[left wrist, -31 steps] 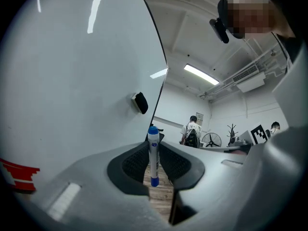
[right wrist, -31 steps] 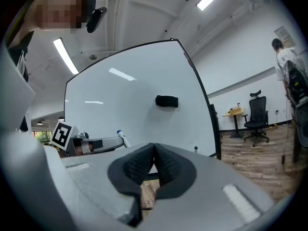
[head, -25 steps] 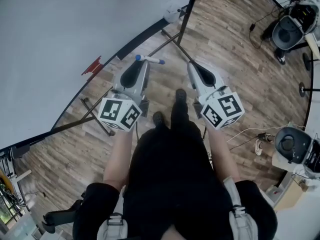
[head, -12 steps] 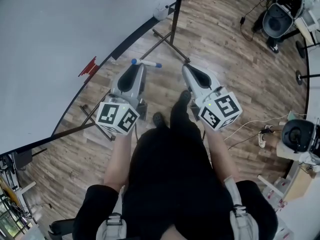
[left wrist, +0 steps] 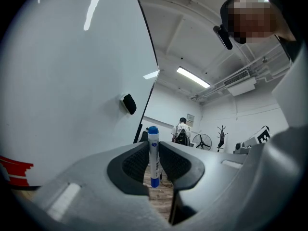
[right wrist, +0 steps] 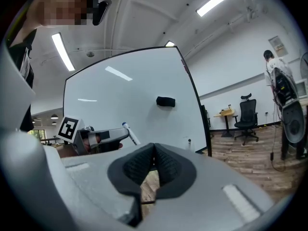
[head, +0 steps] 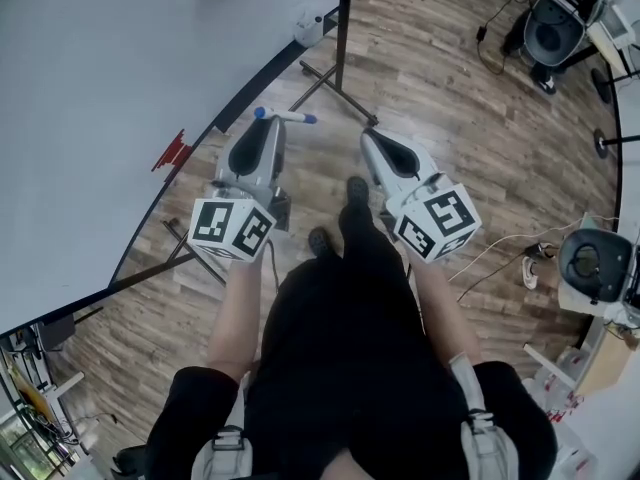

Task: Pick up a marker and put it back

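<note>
L claw [head: 258,130] clamped on a blue-capped whiteboard marker [left wrist: 153,154], which sits crosswise at its tips, near the whiteboard [head: 110,78] on the left, above the wood floor [head: 470,138]. R claw [right wrist: 154,152] closed w/ nothing in it, to the right, apart from the marker.

Blue-capped white plastic marker [left wrist: 153,163] in the light grey plastic left gripper [left wrist: 153,148], pale board behind.
Blue shows at both ends of the marker, with dark print down its white barrel. The gripper's ribbed pads are black, and the matching grey right gripper [right wrist: 154,149] has the same. Both cubes carry black-and-white square patterns. The big flat whiteboard [head: 100,88] reads grey-white with a black edge, a red patch [head: 172,152] low down and a black eraser [left wrist: 129,104]. The wooden plank floor [head: 450,98] is streaky brown, and the person's clothes [head: 340,348] are black.
</note>
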`<action>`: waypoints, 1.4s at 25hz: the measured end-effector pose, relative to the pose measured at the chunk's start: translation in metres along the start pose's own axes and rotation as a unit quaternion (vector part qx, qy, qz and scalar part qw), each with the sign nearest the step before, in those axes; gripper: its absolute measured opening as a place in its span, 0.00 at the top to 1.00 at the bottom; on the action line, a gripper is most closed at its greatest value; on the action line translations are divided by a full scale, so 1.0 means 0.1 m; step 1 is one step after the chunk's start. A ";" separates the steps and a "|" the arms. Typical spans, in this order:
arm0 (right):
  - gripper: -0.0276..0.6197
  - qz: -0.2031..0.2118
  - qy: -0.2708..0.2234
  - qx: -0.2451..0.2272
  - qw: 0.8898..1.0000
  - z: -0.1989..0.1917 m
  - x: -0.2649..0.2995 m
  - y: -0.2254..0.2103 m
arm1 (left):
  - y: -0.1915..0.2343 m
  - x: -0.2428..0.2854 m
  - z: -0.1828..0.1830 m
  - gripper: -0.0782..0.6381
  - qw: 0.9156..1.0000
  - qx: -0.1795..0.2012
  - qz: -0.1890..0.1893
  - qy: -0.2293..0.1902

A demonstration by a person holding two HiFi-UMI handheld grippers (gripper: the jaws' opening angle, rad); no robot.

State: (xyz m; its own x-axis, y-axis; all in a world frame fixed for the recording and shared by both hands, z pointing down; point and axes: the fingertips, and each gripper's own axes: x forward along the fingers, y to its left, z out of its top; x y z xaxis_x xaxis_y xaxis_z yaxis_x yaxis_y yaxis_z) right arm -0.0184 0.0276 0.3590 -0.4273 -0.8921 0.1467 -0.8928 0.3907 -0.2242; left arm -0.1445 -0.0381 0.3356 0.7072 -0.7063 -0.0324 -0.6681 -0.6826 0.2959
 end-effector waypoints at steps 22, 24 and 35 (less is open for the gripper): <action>0.95 0.072 0.017 -0.010 0.997 0.50 1.27 -1.53 | 0.89 2.02 0.16 0.79 0.993 0.043 0.103 -0.029; 0.95 0.080 0.018 -0.010 0.997 0.54 1.31 -1.63 | 0.92 2.15 0.13 0.79 0.992 0.044 0.111 -0.028; 0.95 0.101 0.031 0.003 0.994 0.58 1.53 -2.07 | 1.22 2.70 -0.21 0.79 0.989 0.035 0.141 -0.010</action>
State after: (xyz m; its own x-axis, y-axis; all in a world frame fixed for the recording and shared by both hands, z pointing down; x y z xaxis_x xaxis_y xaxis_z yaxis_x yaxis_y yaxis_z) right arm 0.1092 -0.2028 0.3716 -0.6055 -0.7802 0.1570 -0.7874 0.5586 -0.2606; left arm -0.0304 -0.3082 0.3829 0.4861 -0.8736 0.0237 -0.8534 -0.4686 0.2283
